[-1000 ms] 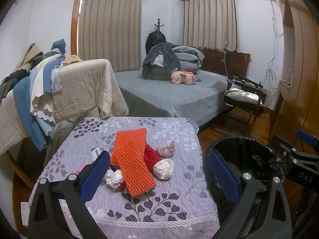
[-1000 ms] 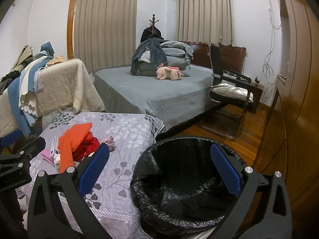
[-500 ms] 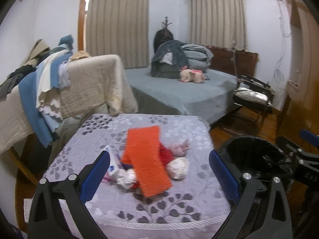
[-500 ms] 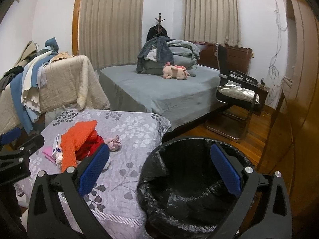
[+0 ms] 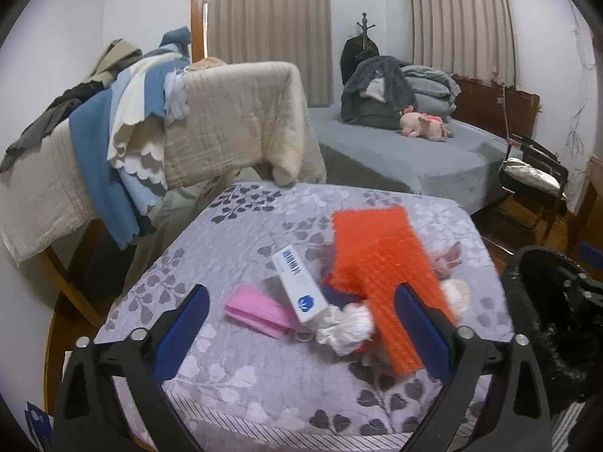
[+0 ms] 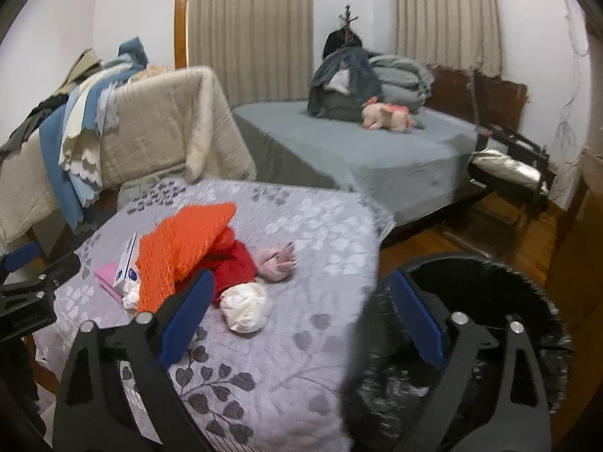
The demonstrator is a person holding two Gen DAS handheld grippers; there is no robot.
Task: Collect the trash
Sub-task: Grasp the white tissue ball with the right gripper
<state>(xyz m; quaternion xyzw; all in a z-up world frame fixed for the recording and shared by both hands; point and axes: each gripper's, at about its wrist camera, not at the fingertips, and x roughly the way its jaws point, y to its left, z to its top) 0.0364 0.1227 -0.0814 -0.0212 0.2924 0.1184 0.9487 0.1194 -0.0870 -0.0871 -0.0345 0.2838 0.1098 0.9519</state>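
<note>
A pile lies on the grey floral-covered table (image 5: 241, 369): an orange knit cloth (image 5: 384, 263), a white box with blue print (image 5: 299, 288), a pink flat packet (image 5: 256, 310), white crumpled tissue (image 5: 346, 326), a red cloth (image 6: 233, 263), a pink sock (image 6: 275, 261) and another white wad (image 6: 245, 307). The black-lined trash bin (image 6: 471, 358) stands right of the table. My left gripper (image 5: 301, 333) is open and empty, just short of the pile. My right gripper (image 6: 305, 318) is open and empty, between the table edge and the bin.
A rack draped with beige and blue blankets (image 5: 150, 132) stands behind the table on the left. A grey bed (image 5: 395, 154) with folded clothes and a pink plush lies beyond. A black chair (image 5: 535, 177) and wooden floor are on the right.
Both grippers have swung left and moved closer to the table. The pile now sits between the left fingers, and the bin has slid to the right of both views.
</note>
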